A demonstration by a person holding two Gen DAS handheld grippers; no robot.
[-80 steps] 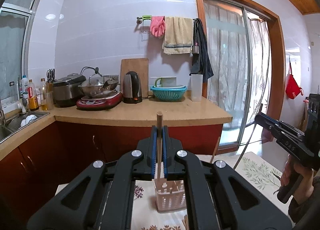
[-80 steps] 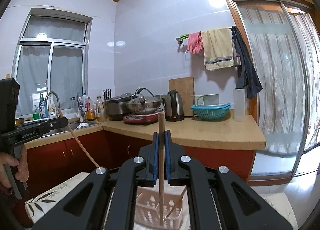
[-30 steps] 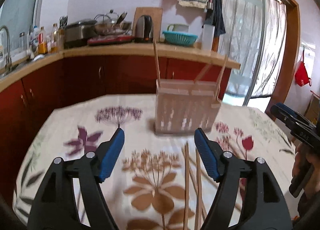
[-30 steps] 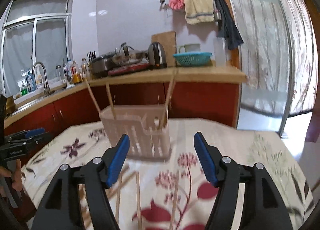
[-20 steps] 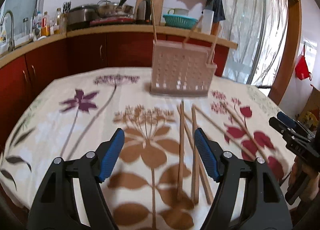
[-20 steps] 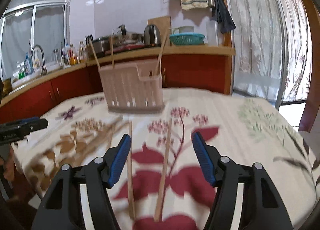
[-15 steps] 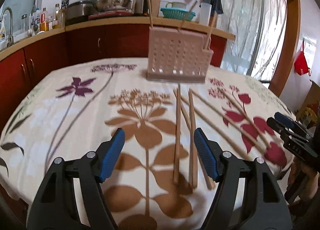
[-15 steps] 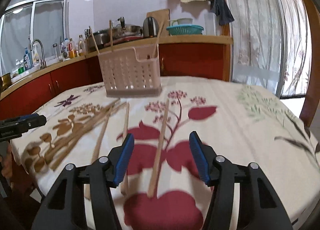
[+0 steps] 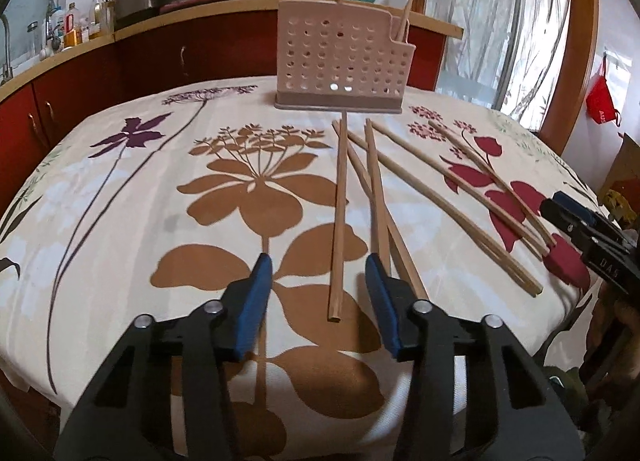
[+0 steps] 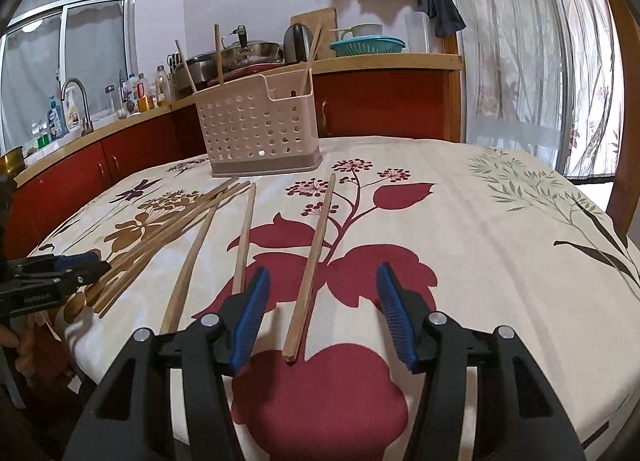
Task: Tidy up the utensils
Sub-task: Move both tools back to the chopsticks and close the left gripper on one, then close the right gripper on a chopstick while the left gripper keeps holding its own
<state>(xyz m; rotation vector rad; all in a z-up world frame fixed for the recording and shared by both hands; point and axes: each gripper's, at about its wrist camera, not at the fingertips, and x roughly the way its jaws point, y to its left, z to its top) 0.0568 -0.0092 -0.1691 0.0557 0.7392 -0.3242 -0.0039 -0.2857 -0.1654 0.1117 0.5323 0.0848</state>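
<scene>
Left wrist view: the left tongs (image 9: 318,275) are closing around the near end of a long wooden chopstick (image 9: 339,217) lying on the flower-printed tabletop (image 9: 120,197), pads not yet touching it (more sticks fan out toward the right edge). The perforated pink plastic utensil basket (image 9: 340,61) stands at the far edge.

Right wrist view: the right tongs (image 10: 322,293) stand half open, straddling another pale wooden chopstick (image 10: 314,257) near the front edge, gripping nothing.

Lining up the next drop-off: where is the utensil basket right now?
The pink perforated basket stands upright at the table's far edge, ahead of both grippers in both wrist views, beyond the far tips of the loose chopsticks, with three chopsticks already in it.
</scene>
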